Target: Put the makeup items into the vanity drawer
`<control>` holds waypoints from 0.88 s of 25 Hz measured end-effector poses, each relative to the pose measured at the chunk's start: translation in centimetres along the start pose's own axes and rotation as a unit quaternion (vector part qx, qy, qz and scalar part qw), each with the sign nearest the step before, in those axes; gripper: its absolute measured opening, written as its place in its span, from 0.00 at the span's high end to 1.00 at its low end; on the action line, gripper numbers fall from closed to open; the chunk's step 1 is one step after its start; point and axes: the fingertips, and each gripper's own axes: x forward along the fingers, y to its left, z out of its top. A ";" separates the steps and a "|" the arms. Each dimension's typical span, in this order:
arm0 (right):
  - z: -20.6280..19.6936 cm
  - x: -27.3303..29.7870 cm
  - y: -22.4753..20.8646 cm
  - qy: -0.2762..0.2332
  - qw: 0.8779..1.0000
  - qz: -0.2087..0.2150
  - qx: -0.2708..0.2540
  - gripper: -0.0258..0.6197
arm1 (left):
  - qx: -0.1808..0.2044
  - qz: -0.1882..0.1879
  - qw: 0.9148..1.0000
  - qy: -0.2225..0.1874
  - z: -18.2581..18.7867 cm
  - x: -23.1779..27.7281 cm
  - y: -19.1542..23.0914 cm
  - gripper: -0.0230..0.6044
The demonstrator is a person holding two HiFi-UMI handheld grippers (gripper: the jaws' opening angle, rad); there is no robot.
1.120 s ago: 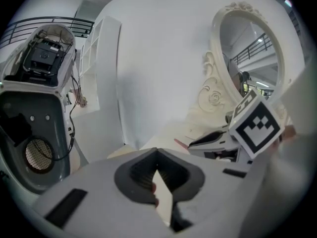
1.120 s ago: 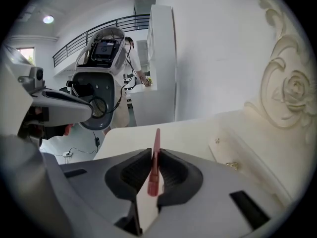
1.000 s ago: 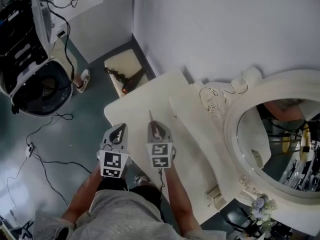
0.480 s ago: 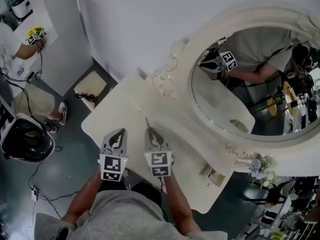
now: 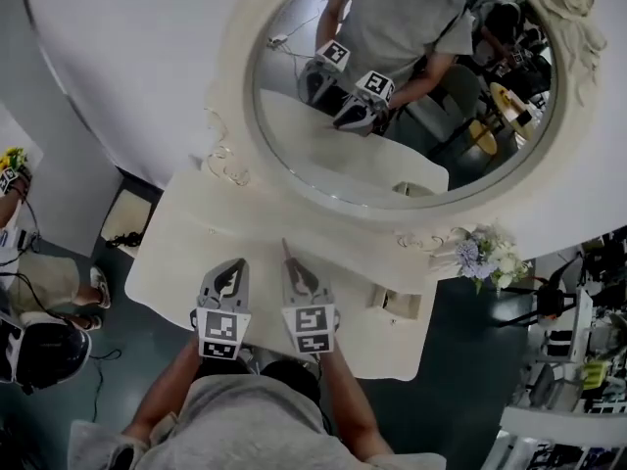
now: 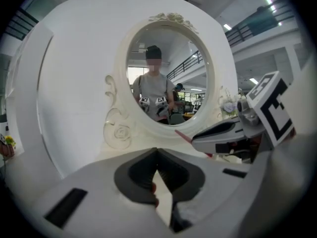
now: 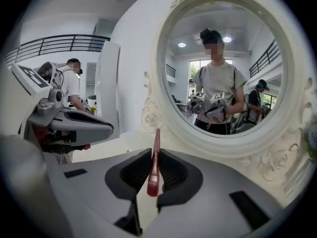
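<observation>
— Right gripper (image 7: 154, 153) first: clamping on a slim reddish makeup stick (image 7: 154, 175), pinching it near the thicker end and leaving the tapered tip jutting forward toward the mirror (image 7: 223, 48). Requesting the other side.

— Left gripper (image 6: 157, 155): pressing both pads fully together, carrying nothing identifiable. Noting one small reddish speck at a pad edge; not managing to tell what. Asking for the item's position.

— Riding in the right jaws, off any surface, hovering over the near edge of the vanity top (image 5: 186, 253), well apart from the mirror glass. Not finding the drawer in any view; presuming it under the front edge, below the hands.

— Requesting a handling assessment.

— Judging it light, stiff and narrow, probably smooth-coated and therefore slippery. Expecting it to pivot between flat pads under any knock, given so much length overhanging ahead. Treating the fine tip as the fragile part.

— Advising on hold?

— Favouring a pinch nearer mid-length, across the shaft, for balance. Keeping pressure moderate: enough against slipping, not enough to snap or flick it out. Steering the tip clear of the ornate frame while lowering toward the drawer, and releasing low to avoid rolling.
</observation>
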 end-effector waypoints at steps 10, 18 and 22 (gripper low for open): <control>-4.1 -7.6 -8.3 0.008 0.992 -0.113 0.053 0.87 | 0.042 -0.115 0.992 -0.013 2.5 3.5 -10.2 0.96; -8.4 -13.5 -13.3 0.023 0.978 -0.187 0.094 0.87 | 0.066 -0.182 0.981 -0.012 3.2 5.2 -17.5 0.96; -10.4 -15.7 -15.4 0.029 0.971 -0.213 0.107 0.87 | 0.077 -0.207 0.975 -0.007 3.2 5.9 -20.5 0.96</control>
